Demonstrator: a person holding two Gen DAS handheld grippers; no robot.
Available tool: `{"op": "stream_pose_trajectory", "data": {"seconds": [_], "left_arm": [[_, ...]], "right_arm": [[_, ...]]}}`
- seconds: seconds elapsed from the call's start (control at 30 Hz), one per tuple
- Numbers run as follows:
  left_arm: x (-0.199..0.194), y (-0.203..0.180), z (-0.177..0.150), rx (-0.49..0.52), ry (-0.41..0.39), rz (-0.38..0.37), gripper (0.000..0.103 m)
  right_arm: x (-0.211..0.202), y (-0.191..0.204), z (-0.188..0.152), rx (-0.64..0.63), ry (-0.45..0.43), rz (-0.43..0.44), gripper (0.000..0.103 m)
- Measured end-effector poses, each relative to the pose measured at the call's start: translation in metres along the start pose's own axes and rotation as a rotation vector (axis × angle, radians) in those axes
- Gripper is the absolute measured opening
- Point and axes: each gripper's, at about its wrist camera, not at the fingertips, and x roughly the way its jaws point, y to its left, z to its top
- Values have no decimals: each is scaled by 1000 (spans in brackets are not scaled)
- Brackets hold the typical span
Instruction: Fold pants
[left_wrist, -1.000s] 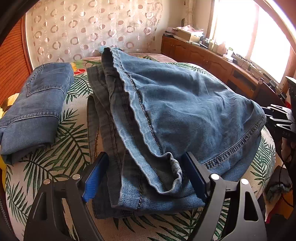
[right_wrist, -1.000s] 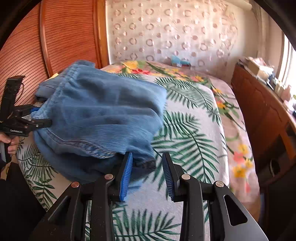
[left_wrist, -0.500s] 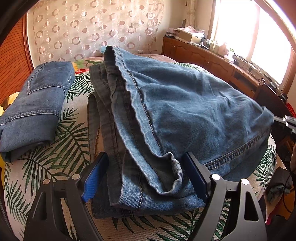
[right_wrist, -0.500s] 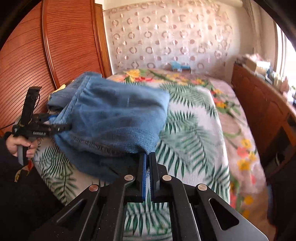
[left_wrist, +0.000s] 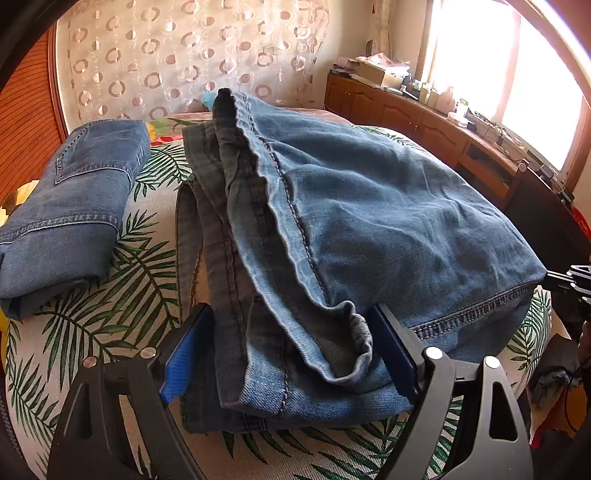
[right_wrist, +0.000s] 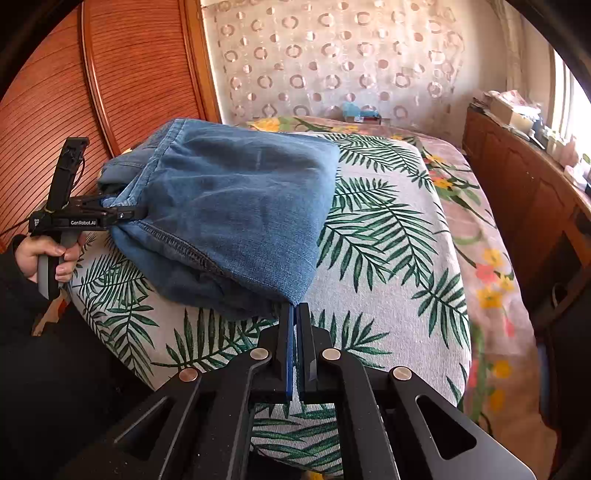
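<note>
1. Jeans (left_wrist: 369, 221) lie in a folded heap on the bed (left_wrist: 92, 325), on a palm-leaf sheet, near the bed's front edge.
2. Left tongs (left_wrist: 288, 354) stand wide apart, straddling the near end of the jeans; the hem and rolled seam sit between the blue pads (left_wrist: 181, 362). Whether the pads press the cloth, cannot tell; it looks loose.
3. Right tongs (right_wrist: 294, 325) have just closed, pads together, pinching the lower corner of the jeans (right_wrist: 236, 206) at the fingertips.
4. In the right wrist view the left tongs (right_wrist: 125, 214) come in from the left, at the jeans' stitched hem edge; a hand (right_wrist: 51, 258) in a dark sleeve holds the handle.
5. In the left wrist view the right tongs (left_wrist: 569, 280) show only as a dark sliver at the right edge, at the jeans' far corner.
6. A second pair of jeans (left_wrist: 70, 218), folded flat, lies on the bed to the left, apart from the heap.
7. Behind: a patterned curtain (right_wrist: 332, 66), a wood panel (right_wrist: 129, 74), and a wooden cabinet (left_wrist: 424, 122) under the window.
</note>
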Motion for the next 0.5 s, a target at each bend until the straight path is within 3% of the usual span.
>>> {"op": "stream_pose_trajectory", "data": {"seconds": [0.17, 0.37, 0.43, 0.5], "left_arm": [[-3, 0, 1, -4, -4, 5, 87], [-19, -5, 5, 1, -42, 3, 86], [-26, -11, 8, 14, -59, -1, 86], [-30, -17, 10, 28, -73, -4, 86]], "right_arm": [[-4, -2, 3, 34, -6, 23, 1], [-27, -9, 14, 49, -75, -23, 5], [-29, -12, 20, 51, -101, -48, 15], [-26, -14, 27, 62, -118, -66, 41]]}}
